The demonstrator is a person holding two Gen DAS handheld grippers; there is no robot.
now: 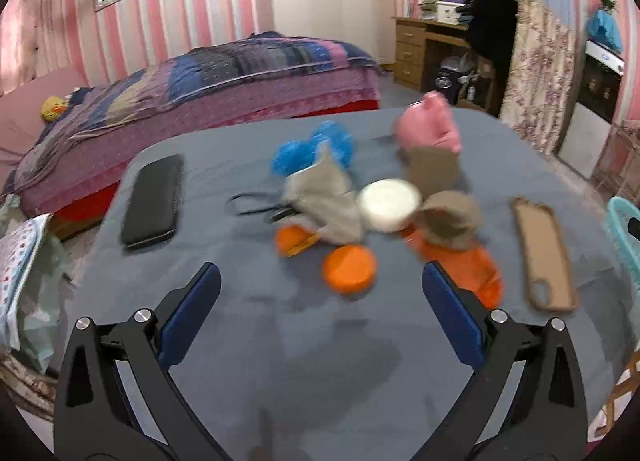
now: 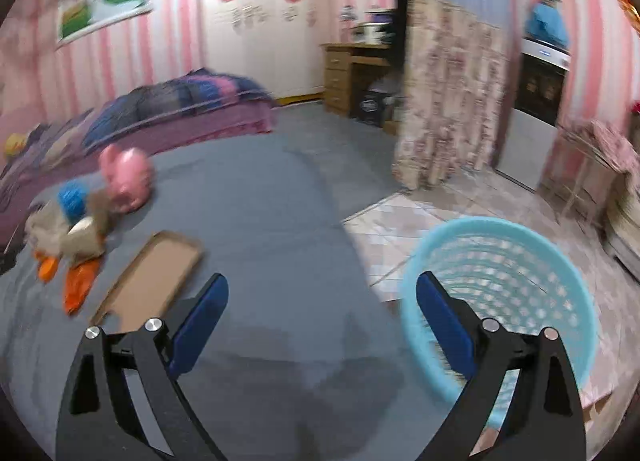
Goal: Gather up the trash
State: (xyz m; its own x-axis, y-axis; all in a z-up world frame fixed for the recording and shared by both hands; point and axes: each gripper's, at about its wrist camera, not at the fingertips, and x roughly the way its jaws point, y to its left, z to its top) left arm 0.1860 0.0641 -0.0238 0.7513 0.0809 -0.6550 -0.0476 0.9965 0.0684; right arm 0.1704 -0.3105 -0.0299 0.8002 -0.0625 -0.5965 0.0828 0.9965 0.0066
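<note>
Right, on the grey cloth-covered table, left to right: black flat rectangular case, thin black cord, then the trash pile w/ blue crumpled plastic, grey and brown paper wads, white round lid, orange peel pieces, pink crumpled bag. Tan phone case lies apart, right of the pile. Left gripper hovers just before the peels, jaws wide apart, empty. Right gripper also spread, empty, near table edge; light-blue perforated plastic basket stands on the tiled floor beside the table.
</note>
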